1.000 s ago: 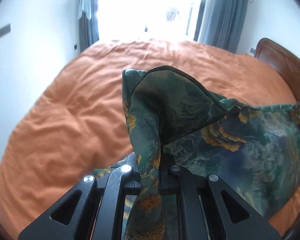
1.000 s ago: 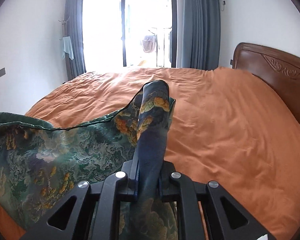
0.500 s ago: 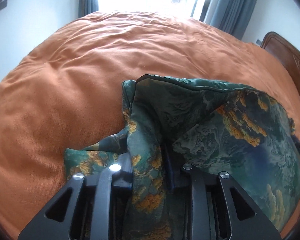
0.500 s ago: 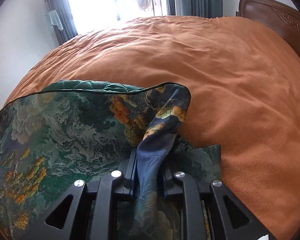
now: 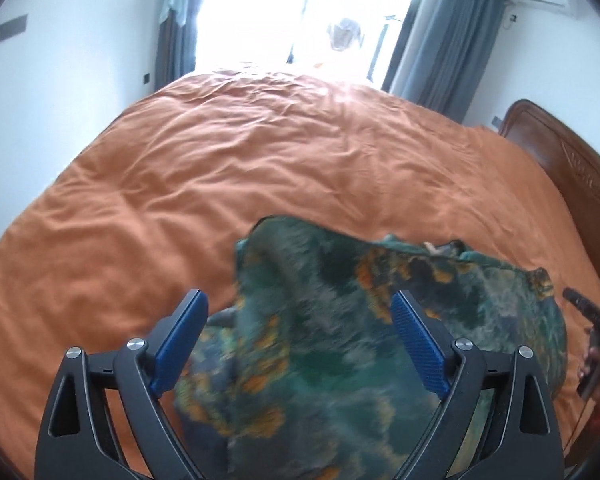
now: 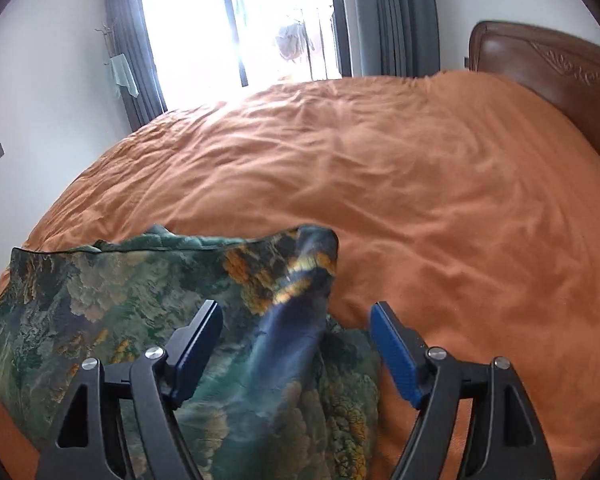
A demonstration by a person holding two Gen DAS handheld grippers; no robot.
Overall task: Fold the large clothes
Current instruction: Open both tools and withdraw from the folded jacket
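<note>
Left wrist view: we see the garment (image 5: 340, 344), dark green fabric w/ orange-yellow patches and some blue, lying bunched on the orange bedspread (image 5: 228, 176). Blurred here, so we can't read print detail. Left gripper (image 5: 300, 328) jaws are opening, blue pads spread wide; cloth sits between them but pads don't press on it. Right gripper (image 5: 592, 316) shows at far right edge, just beside the fabric's far end.

Right wrist view: sharper. We see a landscape-like print, dark piped edge along the top, one corner rising in a blue-orange fold. Right gripper (image 6: 296, 328) jaws also opening, that fold between the pads, not pinched. Wooden headboard (image 6: 548, 64) behind, window (image 6: 240, 20) w/ grey curtains.
</note>
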